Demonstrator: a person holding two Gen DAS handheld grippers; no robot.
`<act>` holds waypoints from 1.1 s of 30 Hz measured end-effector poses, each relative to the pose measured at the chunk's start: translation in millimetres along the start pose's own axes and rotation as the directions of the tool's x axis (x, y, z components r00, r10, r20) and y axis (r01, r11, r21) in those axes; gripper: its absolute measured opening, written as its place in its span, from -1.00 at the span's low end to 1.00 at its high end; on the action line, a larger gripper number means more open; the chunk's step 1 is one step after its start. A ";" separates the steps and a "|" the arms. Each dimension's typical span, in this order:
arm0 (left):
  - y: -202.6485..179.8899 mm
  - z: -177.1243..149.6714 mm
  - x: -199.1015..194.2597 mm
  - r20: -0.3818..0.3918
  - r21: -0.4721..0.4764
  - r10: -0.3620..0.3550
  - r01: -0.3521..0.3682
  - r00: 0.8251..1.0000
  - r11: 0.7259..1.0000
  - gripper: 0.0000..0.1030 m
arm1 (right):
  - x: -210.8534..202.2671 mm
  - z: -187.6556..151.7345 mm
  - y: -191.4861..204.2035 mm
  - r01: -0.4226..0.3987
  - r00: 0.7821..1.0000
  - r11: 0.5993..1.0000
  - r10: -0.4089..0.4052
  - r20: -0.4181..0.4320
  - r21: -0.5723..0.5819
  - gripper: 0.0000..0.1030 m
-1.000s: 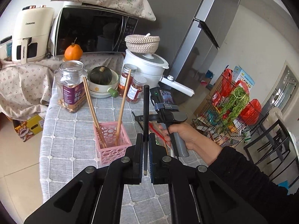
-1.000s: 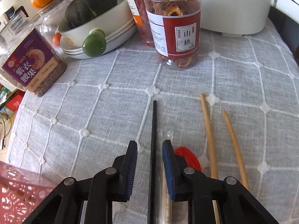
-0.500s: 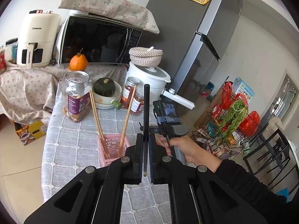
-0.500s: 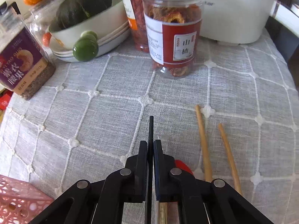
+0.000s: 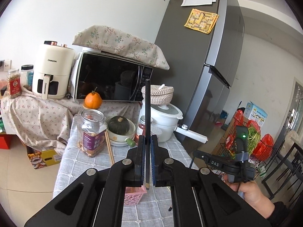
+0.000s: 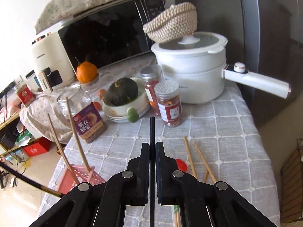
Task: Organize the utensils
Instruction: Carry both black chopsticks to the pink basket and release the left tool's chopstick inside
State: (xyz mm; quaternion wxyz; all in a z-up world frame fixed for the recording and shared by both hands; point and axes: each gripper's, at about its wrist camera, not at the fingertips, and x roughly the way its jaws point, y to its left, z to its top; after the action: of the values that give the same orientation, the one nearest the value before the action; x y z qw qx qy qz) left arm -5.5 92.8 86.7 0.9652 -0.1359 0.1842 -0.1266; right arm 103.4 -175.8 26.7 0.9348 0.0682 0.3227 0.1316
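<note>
Black chopstick (image 6: 152, 132) clamped between right tongs (image 6: 152, 149) (upright).

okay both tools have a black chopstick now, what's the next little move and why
Probably carry the right tool left and down toward the pink basket, tipping its black chopstick upright to drop in. Both tools are shut on black chopsticks, the left tool too, and two wooden chopsticks already stand in that basket while others lie loose on the tablecloth.

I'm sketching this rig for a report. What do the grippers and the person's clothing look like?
Both grippers are matte black, with angular linkage arms, silver pivot bolts and blue-lined fingers. The right one's handle unit carries a green light and white lettering. The sleeve is black.
</note>
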 end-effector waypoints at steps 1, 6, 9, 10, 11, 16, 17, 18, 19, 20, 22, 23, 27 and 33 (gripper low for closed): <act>-0.3 -0.1 1.6 0.004 0.003 0.010 -0.010 1.000 1.000 -0.90 | -9.6 -2.4 2.2 0.001 1.000 1.000 -0.001 0.023 0.003 -0.92; 1.1 -2.6 14.3 0.030 0.008 0.068 -0.068 0.997 0.998 -0.90 | -44.8 -14.9 12.9 -0.003 0.993 1.000 0.002 0.116 0.009 -0.92; 5.8 -4.8 25.5 0.042 0.003 0.090 -0.090 0.995 0.996 -0.90 | -56.7 -13.5 16.5 -0.024 0.989 1.000 0.021 0.145 0.017 -0.92; 7.3 -5.7 30.5 0.042 0.005 0.096 -0.096 0.995 0.995 -0.90 | -60.2 -12.4 17.4 -0.038 0.988 0.999 0.034 0.152 0.022 -0.92; 8.6 -6.9 36.1 0.039 0.008 0.104 -0.105 0.994 0.994 -0.90 | -63.9 -11.1 18.2 -0.051 0.986 0.998 0.046 0.159 0.027 -0.92; 14.6 -15.5 70.6 -0.015 0.037 0.145 -0.145 0.989 0.989 -0.90 | -75.5 -7.1 25.0 -0.084 0.982 0.996 0.081 0.171 0.010 -0.92; 15.8 -17.8 77.8 -0.032 0.044 0.156 -0.154 0.987 0.987 -0.90 | -77.3 -6.8 26.2 -0.091 0.981 0.996 0.089 0.172 0.006 -0.92; 16.4 -20.1 85.1 -0.052 0.051 0.163 -0.160 0.985 0.986 -0.90 | -78.8 -6.3 27.4 -0.098 0.980 0.995 0.096 0.174 0.002 -0.92; 16.5 -22.3 91.9 -0.074 0.059 0.167 -0.163 0.983 0.985 -0.90 | -80.4 -6.3 28.5 -0.105 0.979 0.994 0.104 0.176 -0.004 -0.92; 16.7 -24.9 98.1 -0.091 0.063 0.169 -0.164 0.981 0.984 -0.90 | -82.0 -6.2 29.8 -0.109 0.978 0.994 0.109 0.180 -0.009 -0.92; 18.1 -29.4 109.4 -0.125 0.061 0.174 -0.167 0.977 0.984 -0.90 | -84.9 -5.8 32.6 -0.117 0.976 0.993 0.118 0.184 -0.018 -0.92; 18.8 -31.3 114.9 -0.142 0.059 0.176 -0.170 0.974 0.984 -0.90 | -86.2 -5.8 33.4 -0.120 0.975 0.993 0.122 0.186 -0.021 -0.92; 23.4 -37.3 131.1 -0.184 0.041 0.179 -0.174 0.966 0.984 -0.89 | -90.1 -4.2 33.5 -0.137 0.972 0.990 0.137 0.192 -0.013 -0.92; 23.2 -41.3 143.8 -0.231 0.049 0.194 -0.187 0.954 0.981 -0.40 | -95.2 1.5 32.6 -0.167 0.965 0.986 0.163 0.207 0.001 -0.92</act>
State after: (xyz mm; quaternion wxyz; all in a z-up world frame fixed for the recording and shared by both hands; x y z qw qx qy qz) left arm 112.3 63.2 -3.6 0.9461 -0.0890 0.3073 -0.0506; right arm 25.6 -172.3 90.5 0.9484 0.1167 0.2184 0.1981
